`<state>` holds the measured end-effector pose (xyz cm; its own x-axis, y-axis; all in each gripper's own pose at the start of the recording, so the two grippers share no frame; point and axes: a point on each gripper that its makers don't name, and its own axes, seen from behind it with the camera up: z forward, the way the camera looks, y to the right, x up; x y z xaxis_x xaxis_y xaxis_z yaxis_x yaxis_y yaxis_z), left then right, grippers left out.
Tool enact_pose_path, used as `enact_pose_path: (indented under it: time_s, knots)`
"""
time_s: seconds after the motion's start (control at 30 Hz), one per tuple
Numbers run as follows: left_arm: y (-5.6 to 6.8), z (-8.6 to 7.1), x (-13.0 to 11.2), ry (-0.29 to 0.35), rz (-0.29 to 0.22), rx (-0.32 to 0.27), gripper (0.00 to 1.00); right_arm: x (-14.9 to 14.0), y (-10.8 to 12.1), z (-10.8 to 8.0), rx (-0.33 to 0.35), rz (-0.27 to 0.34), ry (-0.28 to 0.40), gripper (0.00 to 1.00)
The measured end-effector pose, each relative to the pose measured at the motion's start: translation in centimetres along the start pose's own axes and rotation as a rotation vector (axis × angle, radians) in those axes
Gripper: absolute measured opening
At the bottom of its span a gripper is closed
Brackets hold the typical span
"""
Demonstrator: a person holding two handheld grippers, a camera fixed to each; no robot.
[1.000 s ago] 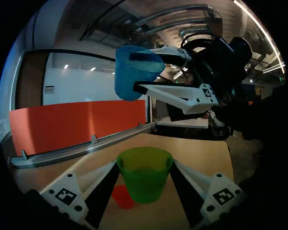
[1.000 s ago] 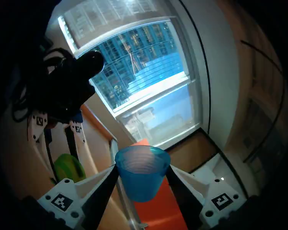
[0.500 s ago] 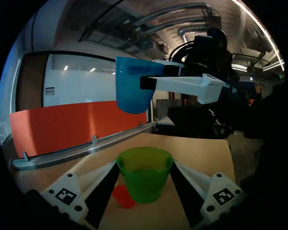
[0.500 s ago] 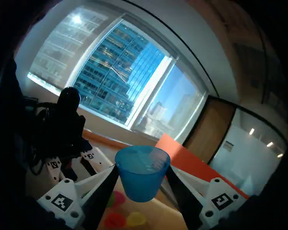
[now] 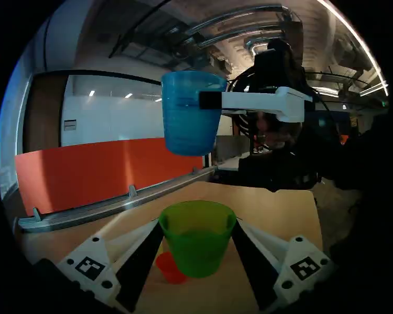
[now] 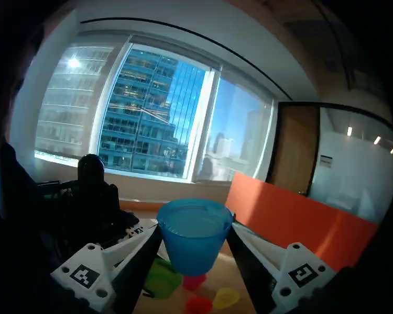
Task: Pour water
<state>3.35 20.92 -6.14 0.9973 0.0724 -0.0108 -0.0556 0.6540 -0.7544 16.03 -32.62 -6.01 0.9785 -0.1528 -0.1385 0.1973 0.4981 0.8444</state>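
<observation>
- Left gripper (image 5: 197, 229) — fingers clamped on green cup (image 5: 197, 246), lower centre, over table (image 5: 280, 209).
- Right gripper (image 6: 195, 236) — fingers clamped on blue cup (image 5: 190, 112), upright at upper centre of left gripper view, above the green cup.
- Pouring well, by judgement: hold green cup level, bring blue rim over its mouth, tilt slowly.

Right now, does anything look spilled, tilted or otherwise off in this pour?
Nothing stands out. The translucent blue plastic cup sits upright between the fingers of the right gripper, above the translucent green plastic cup, which the left gripper holds upright. No puddle shows on the visible part of the wooden tabletop.
</observation>
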Motion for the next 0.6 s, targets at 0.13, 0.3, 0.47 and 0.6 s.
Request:
enact_pose_path:
  time_s: [0.13, 0.3, 0.47, 0.6]
  knots:
    - [-0.6, -0.1, 0.0, 0.002, -0.001, 0.014, 0.87, -0.1, 0.1, 0.0, 0.001, 0.027, 0.001, 0.89]
    - [-1.5, -0.5, -0.3, -0.004, 0.001, 0.035, 0.87, -0.7, 0.8, -0.6, -0.014, 0.043, -0.001, 0.89]
    - [-2.5, -1.1, -0.8, -0.014, -0.002, 0.062, 0.87, -1.7, 1.9, -1.4, -0.045, 0.062, -0.013, 0.89]
    - [-3.5, -1.6, -1.2, -0.025, -0.006, 0.085, 0.87, -2.8, 2.7, -2.2, -0.067, 0.078, -0.022, 0.89]
